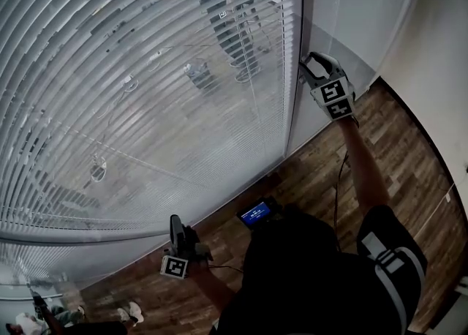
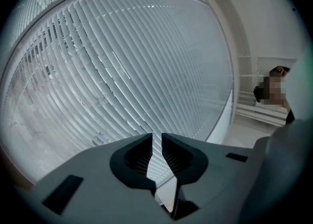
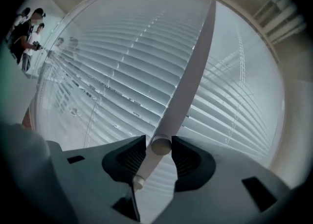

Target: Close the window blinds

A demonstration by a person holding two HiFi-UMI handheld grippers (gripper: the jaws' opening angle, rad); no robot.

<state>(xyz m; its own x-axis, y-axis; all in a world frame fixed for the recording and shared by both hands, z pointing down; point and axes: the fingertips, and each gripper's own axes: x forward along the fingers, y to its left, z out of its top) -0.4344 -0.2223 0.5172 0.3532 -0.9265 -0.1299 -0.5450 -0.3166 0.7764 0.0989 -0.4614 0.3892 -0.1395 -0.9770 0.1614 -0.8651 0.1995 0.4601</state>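
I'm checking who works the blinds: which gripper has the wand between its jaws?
The right gripper: the white wand stands between its jaws. The left gripper has nothing there.

The tilt wand [image 3: 188, 76] hangs in front of the window blinds [image 1: 146, 92], at their right edge. It passes between the jaws of the right gripper [image 1: 306, 64]. The left gripper [image 1: 176, 224] is before the blinds' bottom edge, apart from them. The wooden floor [image 1: 395, 151] lies below the blinds.
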